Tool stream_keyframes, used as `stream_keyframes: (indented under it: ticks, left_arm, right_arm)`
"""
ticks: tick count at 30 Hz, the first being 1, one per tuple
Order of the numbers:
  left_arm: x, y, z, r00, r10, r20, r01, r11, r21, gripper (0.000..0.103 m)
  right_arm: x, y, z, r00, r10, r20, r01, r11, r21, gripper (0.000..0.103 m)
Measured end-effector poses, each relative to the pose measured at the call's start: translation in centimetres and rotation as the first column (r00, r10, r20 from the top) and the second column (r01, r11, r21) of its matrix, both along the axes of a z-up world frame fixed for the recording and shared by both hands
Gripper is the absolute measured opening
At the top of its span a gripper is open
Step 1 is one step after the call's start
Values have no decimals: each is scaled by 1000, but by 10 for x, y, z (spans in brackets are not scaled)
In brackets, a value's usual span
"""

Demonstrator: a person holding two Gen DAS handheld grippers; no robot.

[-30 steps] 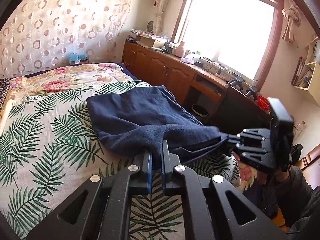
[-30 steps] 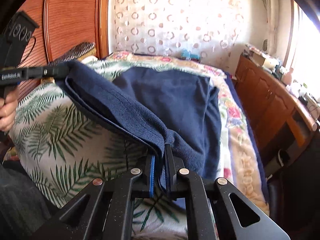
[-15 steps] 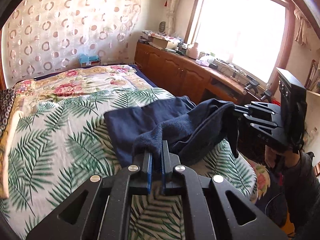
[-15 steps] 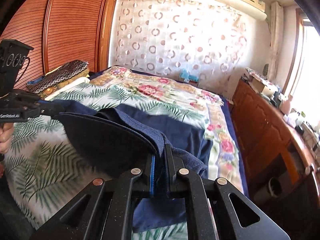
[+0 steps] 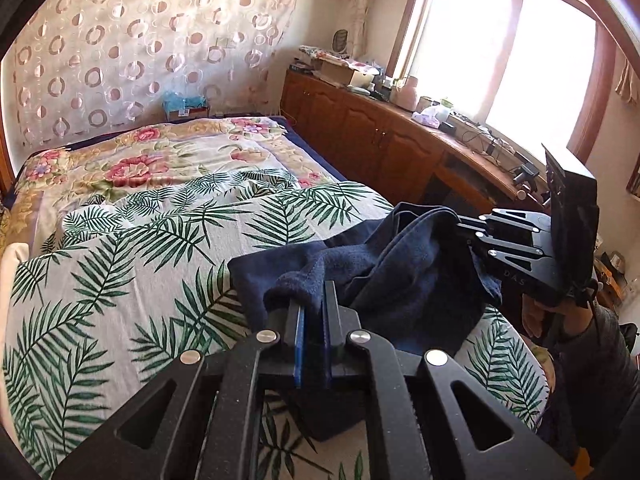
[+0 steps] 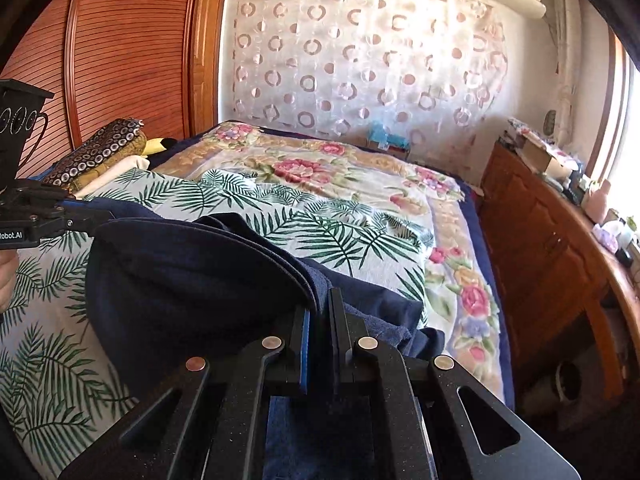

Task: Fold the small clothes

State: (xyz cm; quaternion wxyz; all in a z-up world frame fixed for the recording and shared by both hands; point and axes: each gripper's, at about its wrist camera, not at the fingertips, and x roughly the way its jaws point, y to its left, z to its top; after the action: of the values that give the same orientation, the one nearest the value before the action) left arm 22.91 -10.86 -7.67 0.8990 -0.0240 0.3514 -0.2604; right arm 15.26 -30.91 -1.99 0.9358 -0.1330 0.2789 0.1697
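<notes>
A navy blue garment [image 5: 400, 280] hangs between my two grippers above the near end of the bed. My left gripper [image 5: 314, 300] is shut on one corner of it. My right gripper [image 6: 320, 304] is shut on the other corner and also shows at the right of the left wrist view [image 5: 460, 224]. The left gripper shows at the left of the right wrist view [image 6: 100, 214]. The garment [image 6: 192, 276] sags in a doubled fold, its lower part resting on the bedspread.
The bed carries a palm-leaf sheet [image 5: 120, 272] and a floral blanket [image 6: 320, 168] further back. A wooden cabinet [image 5: 380, 140] with clutter runs along the right under the window. Pillows [image 6: 100, 148] lie by the wooden wardrobe [image 6: 132, 52]. A curtain covers the far wall.
Both grippers have lifted the garment's edge off the bed and drawn it back toward the near end. The garment, spread flat before, now hangs bunched and folded over.
</notes>
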Motion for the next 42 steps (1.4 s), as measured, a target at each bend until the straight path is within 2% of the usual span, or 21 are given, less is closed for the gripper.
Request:
stream_keyframes:
  ticks: [4,9,11,12,14,16,18,20,21,22,23,24,27,31,35,38,42]
  left_arm:
    - [11,-3,-1,1000,-6,-2,6,1000,1,7]
    - [21,-6,-12,999,-14,-34,15,1000,26,9]
    - [20,-6,-13,1000,-18,-26,19,999,39,11]
    - [18,-6,-13,1000,-15,-20,16,999,44,15]
    - [17,-4,-10,1000,-5,-3,5,999,41,25]
    - [15,1,-5,1000,15,26,-15,999,30,42]
    - [14,6,0,999,24,43,-25,1000,11,47]
    - [14,9,1,999,23,38,-23,1000,6,57]
    - [14,9,0,999,22,37,-22,1000,6,66]
    - [15,10,0,999,22,37,-23,1000,5,70]
    - [15,10,-2,999,22,34,-22,1000,6,70]
    - [16,8,-3,999,23,31,-23,1000,10,70]
    - [19,2,-10,1000,15,11,-16,999,35,70]
    - [22,-5,-20,1000,5,-13,-4,997,73,70]
    - [23,-7,-27,1000,7,-29,-4,996,93,70]
    - [24,-5,-26,999,21,-29,-18,996,90,70]
    - [30,-1,-26,998,45,-40,-41,996,84,70]
  right_arm:
    - [12,-3,2,1000,-21,-5,21,999,45,8]
    - [24,-4,-5,997,-45,-65,52,994,100,8]
    - [28,-3,-1,997,-50,-62,56,993,104,11]
    - [29,-2,2,997,-54,-59,60,993,102,16]
    - [30,0,11,998,-54,-42,58,994,91,17]
    - [29,3,16,998,-57,-14,57,997,48,17]
    - [29,4,20,998,-60,-5,61,998,24,17]
    - [34,3,24,997,-72,-11,72,997,18,18]
    - [37,4,25,997,-68,-27,69,997,20,26]
    - [41,5,26,997,-68,-43,68,998,12,33]
    - [46,7,25,995,-70,-66,70,998,-5,47]
    - [48,8,25,994,-67,-81,66,998,-17,48]
    - [52,9,31,994,-61,-85,61,998,2,48]
    - [51,-6,49,989,-146,-13,147,989,28,48]
    - [53,-11,62,964,-258,69,262,964,-46,48]
    - [45,-14,71,974,-224,43,224,974,-11,48]
    - [13,-11,66,979,-202,34,201,979,19,48]
